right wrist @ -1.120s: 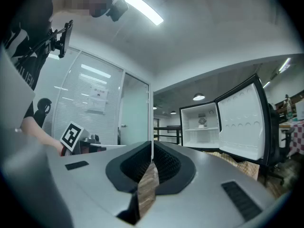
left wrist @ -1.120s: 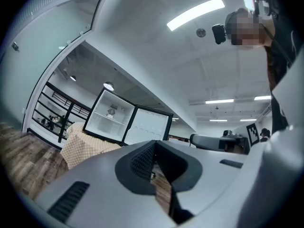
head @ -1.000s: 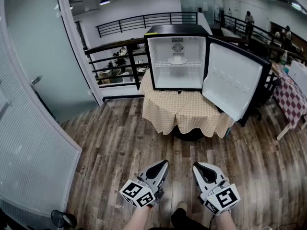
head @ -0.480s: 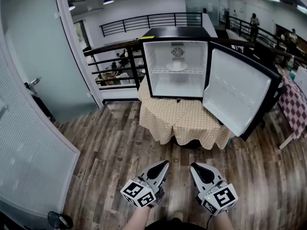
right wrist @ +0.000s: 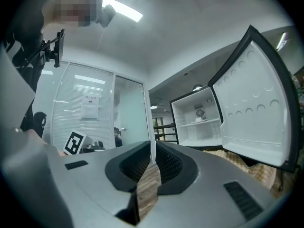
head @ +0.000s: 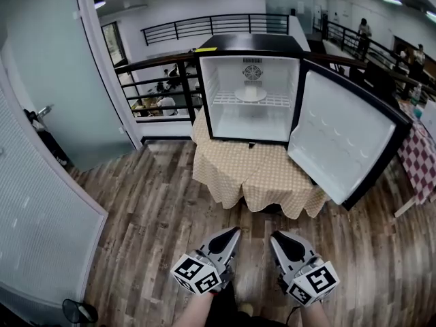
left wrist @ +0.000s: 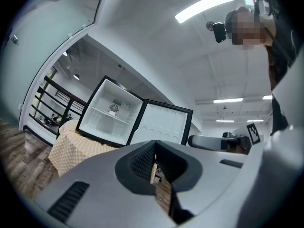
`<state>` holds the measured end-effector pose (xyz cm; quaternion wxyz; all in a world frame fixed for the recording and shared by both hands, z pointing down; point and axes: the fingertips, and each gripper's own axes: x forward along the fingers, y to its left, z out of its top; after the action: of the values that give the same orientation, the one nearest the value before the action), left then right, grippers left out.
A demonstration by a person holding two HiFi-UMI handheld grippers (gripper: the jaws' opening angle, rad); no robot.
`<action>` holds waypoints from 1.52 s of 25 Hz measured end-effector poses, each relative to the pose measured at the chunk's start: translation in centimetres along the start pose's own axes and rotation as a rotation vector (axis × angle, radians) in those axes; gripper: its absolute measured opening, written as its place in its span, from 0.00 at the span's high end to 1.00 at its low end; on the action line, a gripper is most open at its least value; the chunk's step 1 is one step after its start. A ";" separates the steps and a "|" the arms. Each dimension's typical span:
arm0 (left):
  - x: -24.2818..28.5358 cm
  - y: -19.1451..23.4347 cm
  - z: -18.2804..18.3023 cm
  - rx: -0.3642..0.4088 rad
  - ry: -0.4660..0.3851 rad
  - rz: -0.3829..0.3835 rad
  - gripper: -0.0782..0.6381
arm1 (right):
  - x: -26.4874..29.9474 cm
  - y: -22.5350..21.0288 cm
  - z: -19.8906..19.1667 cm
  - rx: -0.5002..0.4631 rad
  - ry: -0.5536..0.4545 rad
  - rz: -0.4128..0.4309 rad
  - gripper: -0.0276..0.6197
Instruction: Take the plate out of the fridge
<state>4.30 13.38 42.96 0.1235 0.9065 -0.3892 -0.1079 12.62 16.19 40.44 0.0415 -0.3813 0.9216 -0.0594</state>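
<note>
1. White plate [head: 251, 95] sits on the wire shelf [head: 274, 103] inside the small fridge [head: 248, 43], just below the round fan on the back wall. Nothing else shows on that shelf.
2. The fridge stands on a table draped in a checked tan cloth [head: 252, 176]. Its door [head: 344, 142] is swung wide to the right, so the way in is already clear.
3. The left gripper [head: 235, 231] and the right gripper [head: 275, 236] are held low and side by side over the wooden floor [head: 163, 210], well apart from the fridge. In each gripper's own view the jaws are closed together, with only a thin slit at the tips and nothing between them.
4. The step in hand looks like the approach: the plate is untouched, and neither gripper is near enough to reach it.
5. The next move probably calls for closing the gap to the table, then spreading the jaws of at least one gripper before it enters the cabinet.
6. That gripper should go in level at shelf height, clear of the door on the right and of the black frame.
7. The plate's rim looks thin and smooth, so the pads would need a firm bite on its near edge. A slight lift off the wires and a straight, level pull outward should then free it.
</note>
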 end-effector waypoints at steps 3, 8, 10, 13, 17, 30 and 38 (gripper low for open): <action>1.9 1.6 -0.1 -0.007 0.012 -0.014 0.88 | 1.9 -1.7 -0.1 0.022 0.000 -0.015 0.89; 5.7 5.7 1.4 0.001 0.014 -0.047 0.88 | 6.8 -5.1 0.1 0.050 -0.007 -0.045 0.89; 7.2 7.6 2.2 0.001 0.015 -0.058 0.88 | 9.0 -6.3 0.5 0.061 -0.014 -0.047 0.89; 9.6 10.6 3.4 -0.010 0.008 -0.072 0.88 | 12.3 -8.2 1.1 0.081 -0.024 -0.053 0.89; 12.4 14.0 4.7 -0.017 0.009 -0.098 0.88 | 16.5 -10.4 1.5 0.097 -0.024 -0.083 0.89; 19.5 22.7 7.2 -0.030 0.059 -0.189 0.88 | 26.4 -17.1 0.9 0.205 -0.049 -0.177 0.89; 21.4 26.1 7.7 -0.043 0.075 -0.242 0.88 | 30.3 -19.0 0.6 0.182 -0.055 -0.212 0.89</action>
<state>-1.21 -20.75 41.60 0.1434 0.9473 -0.2696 -0.0963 4.61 -18.66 41.56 0.0948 -0.4729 0.8654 -0.1360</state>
